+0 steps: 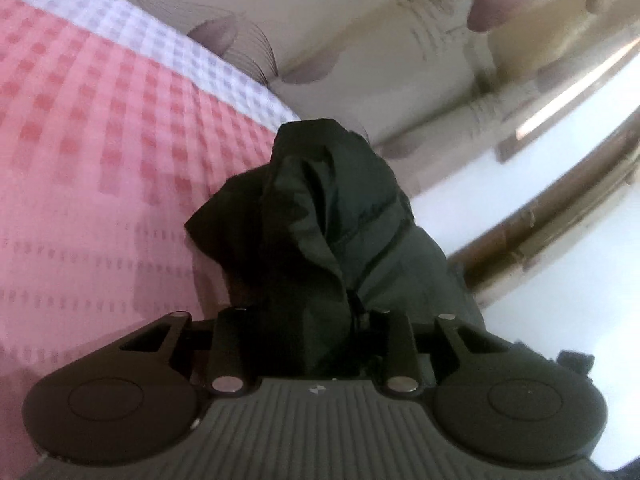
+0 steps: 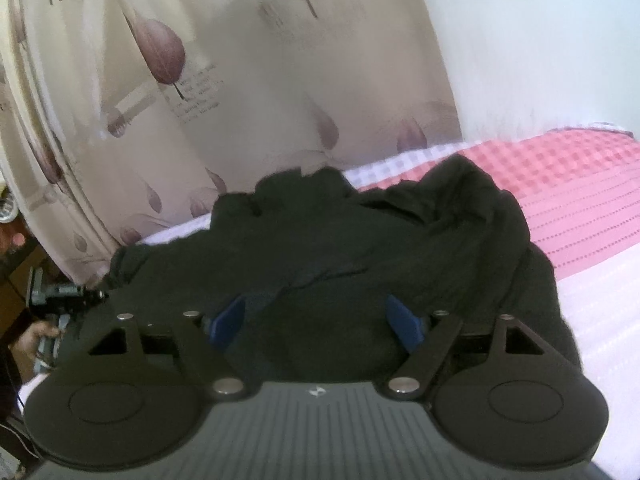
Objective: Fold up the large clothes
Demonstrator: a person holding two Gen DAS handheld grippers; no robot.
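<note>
A large black garment (image 2: 360, 240) lies crumpled on a pink and white checked bed cover (image 2: 580, 184). My left gripper (image 1: 312, 320) is shut on a bunch of the black garment (image 1: 320, 208), which stands up in a peak in front of it; the fingertips are hidden in the cloth. My right gripper (image 2: 316, 316) is open, its blue fingertips (image 2: 228, 320) spread wide and resting just over the near edge of the garment, with cloth between them.
A cream curtain with purple leaf prints (image 2: 240, 80) hangs behind the bed. A white wall (image 2: 540, 40) is at the right. The bed cover (image 1: 100, 140) fills the left wrist view's left. A wooden rail (image 1: 552, 208) shows at right.
</note>
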